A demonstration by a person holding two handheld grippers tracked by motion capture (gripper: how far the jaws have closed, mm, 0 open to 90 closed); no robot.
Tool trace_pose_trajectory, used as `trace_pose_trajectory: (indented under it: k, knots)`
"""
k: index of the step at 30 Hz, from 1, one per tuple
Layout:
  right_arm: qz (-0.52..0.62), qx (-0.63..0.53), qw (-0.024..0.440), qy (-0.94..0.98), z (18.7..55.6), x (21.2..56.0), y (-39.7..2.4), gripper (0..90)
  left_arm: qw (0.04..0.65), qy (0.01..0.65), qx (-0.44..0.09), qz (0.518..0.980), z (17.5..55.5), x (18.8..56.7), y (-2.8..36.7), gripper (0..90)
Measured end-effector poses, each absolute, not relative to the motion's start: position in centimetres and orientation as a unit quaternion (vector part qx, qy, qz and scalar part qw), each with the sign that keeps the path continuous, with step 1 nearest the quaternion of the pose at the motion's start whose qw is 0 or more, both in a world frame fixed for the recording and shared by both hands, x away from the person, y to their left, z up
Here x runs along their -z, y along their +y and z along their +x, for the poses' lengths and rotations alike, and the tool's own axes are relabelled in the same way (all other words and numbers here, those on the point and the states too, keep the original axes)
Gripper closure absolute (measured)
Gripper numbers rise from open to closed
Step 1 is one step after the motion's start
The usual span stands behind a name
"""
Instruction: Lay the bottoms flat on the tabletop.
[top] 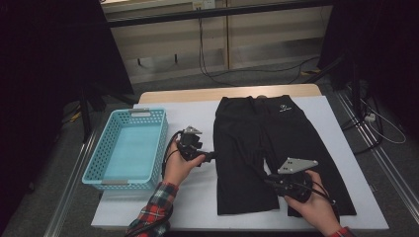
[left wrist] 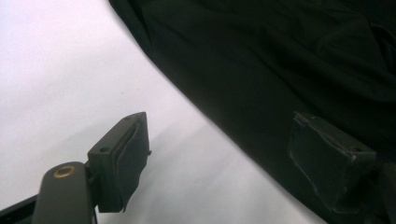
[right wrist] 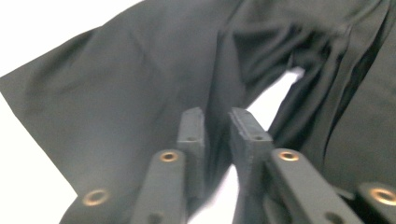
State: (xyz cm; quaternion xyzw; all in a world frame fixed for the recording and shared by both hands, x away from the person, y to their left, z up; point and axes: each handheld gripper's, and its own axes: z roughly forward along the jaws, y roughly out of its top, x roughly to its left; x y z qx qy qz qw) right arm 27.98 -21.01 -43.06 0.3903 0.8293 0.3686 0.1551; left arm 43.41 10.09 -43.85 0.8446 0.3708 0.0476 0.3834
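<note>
Black shorts (top: 269, 148) lie flat mid-table on the white cover (top: 341, 143), waistband far side. Probably light, limp, a bit slick, will sag and bunch; best grabbed at a hem or the side edge. Left gripper (left wrist: 224, 158) wide open at the shorts' left edge, gripping nothing. Right gripper (right wrist: 215, 128) narrowly open over the inner leg, nothing pinched. Blue basket (top: 106, 170) sits left, well apart; nothing blocks the path.

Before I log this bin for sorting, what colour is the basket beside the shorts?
Light blue basket, clearest in the high view.
</note>
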Motion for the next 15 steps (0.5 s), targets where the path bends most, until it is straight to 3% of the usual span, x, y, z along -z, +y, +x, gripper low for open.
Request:
trace_pose_trajectory:
  k: [6,11,13,15]
  knots:
    - [0.395,-0.351,0.189,0.828,30.8,43.2,-19.2,71.7,0.385,0.366,-0.048,0.846,43.0,43.7,10.0,22.0]
    - [0.407,-0.333,0.180,0.831,33.2,44.3,-18.3,72.8,0.383,0.364,-0.052,0.847,42.8,43.7,10.1,22.1]
    - [0.408,-0.329,0.170,0.835,33.5,44.8,-18.1,76.0,0.385,0.363,-0.048,0.847,42.6,43.7,10.2,22.1]
    - [0.396,-0.328,0.174,0.840,33.6,44.8,-18.0,86.7,0.383,0.360,-0.051,0.849,42.5,43.7,10.3,22.2]
